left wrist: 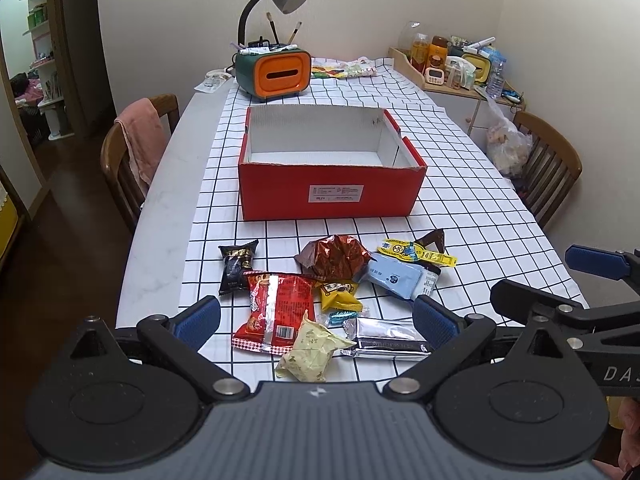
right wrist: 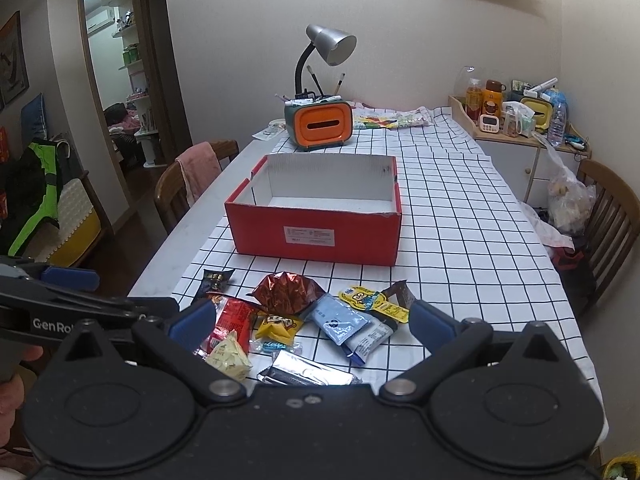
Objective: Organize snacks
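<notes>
An open, empty red box (left wrist: 332,194) (right wrist: 316,236) stands mid-table on the checked cloth. In front of it lies a heap of several snack packets: a black packet (left wrist: 237,266), a red chip bag (left wrist: 276,308) (right wrist: 230,320), a brown foil bag (left wrist: 334,258) (right wrist: 288,290), a yellow packet (left wrist: 339,294) (right wrist: 278,326), a light blue packet (left wrist: 394,276) (right wrist: 340,318), a pale cream packet (left wrist: 312,350) (right wrist: 230,358) and a silver bar (left wrist: 386,340) (right wrist: 308,374). My left gripper (left wrist: 316,324) hangs open above the heap's near side, holding nothing. My right gripper (right wrist: 312,322) is open too, just above the heap.
An orange and green organiser with a grey lamp (left wrist: 274,72) (right wrist: 318,124) stands behind the box. Wooden chairs flank the table: one with a pink towel (left wrist: 138,144) at left, another (left wrist: 548,168) at right. A cluttered side cabinet (left wrist: 460,68) sits at back right.
</notes>
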Demonstrator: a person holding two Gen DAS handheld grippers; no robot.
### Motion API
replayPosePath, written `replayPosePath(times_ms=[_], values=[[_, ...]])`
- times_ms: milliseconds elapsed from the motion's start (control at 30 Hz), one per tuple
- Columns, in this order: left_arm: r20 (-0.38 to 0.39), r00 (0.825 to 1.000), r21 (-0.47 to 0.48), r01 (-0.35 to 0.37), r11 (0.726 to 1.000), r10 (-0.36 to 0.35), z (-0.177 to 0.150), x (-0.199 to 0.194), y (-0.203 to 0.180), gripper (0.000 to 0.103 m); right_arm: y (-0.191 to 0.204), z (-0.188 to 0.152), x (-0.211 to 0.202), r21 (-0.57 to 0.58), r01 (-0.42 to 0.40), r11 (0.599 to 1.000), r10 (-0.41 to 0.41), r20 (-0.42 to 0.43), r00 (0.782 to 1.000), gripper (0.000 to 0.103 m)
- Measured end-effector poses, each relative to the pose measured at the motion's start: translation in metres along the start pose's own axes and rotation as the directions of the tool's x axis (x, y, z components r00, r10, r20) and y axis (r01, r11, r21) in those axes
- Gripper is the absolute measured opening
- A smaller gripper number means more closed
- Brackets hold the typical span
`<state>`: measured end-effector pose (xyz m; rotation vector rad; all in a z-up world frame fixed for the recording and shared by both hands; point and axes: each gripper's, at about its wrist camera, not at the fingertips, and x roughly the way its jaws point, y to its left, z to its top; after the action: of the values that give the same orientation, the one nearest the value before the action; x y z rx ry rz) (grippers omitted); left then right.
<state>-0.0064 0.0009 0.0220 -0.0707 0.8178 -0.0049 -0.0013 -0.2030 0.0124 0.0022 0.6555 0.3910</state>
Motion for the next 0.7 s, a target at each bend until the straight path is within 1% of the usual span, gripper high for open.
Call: replayPosePath(times_ms=[233, 333, 467, 600, 700], values=[[-0.012, 1.0, -0.002, -0.001, 1.0, 0.001, -0.002, 0.009, 0.001, 0.103, -0.001, 0.0, 0.008, -0.017, -0.007, 1.0, 0.006, -0.009, 1.0, 0.103], [-0.018, 1.0, 0.002, -0.005, 1.0, 0.005, -0.001, 0.015, 0.003, 0.103, -0.003, 0.0, 0.015, -0.03, 0.004, 1.0, -0.004, -0.013, 1.0, 0.102], [-0.019, 1.0, -0.003, -0.021, 1.0, 0.021, -0.003, 0.024, 0.008, 0.103, -0.011, -0.003, 0.024, -0.01, 0.028, 1.0, -0.028, 0.004, 1.0, 0.101], [0.004, 0.999, 0.002, -0.032, 0.999, 0.032, -0.009, 0.031, 0.019, 0.103, -0.022, -0.01, 0.04, 0.003, 0.018, 1.0, -0.018, -0.03, 0.999, 0.1], [-0.003, 1.0, 0.004, -0.03, 1.0, 0.03, -0.017, 0.039, 0.031, 0.103, -0.029, -0.018, 0.053, -0.009, 0.008, 1.0, -0.009, -0.05, 0.999, 0.1]])
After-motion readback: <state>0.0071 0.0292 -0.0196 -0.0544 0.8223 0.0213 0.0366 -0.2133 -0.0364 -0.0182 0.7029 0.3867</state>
